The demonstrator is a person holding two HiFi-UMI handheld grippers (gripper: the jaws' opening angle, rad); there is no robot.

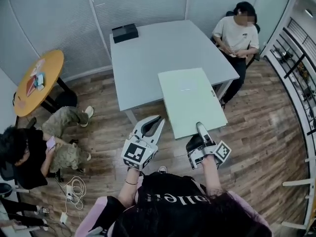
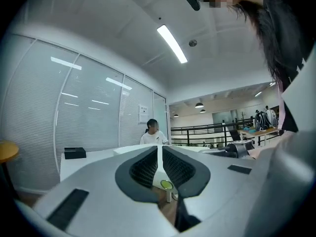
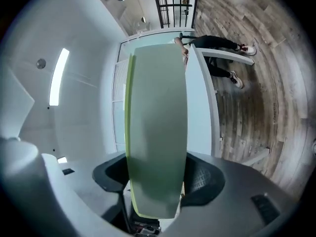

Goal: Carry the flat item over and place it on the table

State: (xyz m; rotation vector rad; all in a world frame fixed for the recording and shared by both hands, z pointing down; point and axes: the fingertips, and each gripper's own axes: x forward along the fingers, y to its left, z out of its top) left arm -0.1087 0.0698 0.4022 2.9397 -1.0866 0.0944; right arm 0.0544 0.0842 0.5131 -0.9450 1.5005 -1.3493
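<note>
The flat item is a pale green board (image 1: 190, 100), held out level over the near right corner of the grey table (image 1: 163, 48). My right gripper (image 1: 200, 130) is shut on the board's near edge. In the right gripper view the board (image 3: 158, 132) fills the gap between both dark pads and runs forward alongside the table edge (image 3: 203, 107). My left gripper (image 1: 154, 124) hangs to the left of the board, over the wooden floor, shut with nothing in it. In the left gripper view that gripper (image 2: 159, 154) shows its pads meeting along the middle line.
A black box (image 1: 125, 32) lies at the table's far left corner. One person (image 1: 238, 33) sits at the far right side. Another person (image 1: 29, 152) sits low at the left, near a round orange table (image 1: 37, 80). A railing (image 1: 296, 78) runs along the right. Cables (image 1: 74, 189) lie on the floor.
</note>
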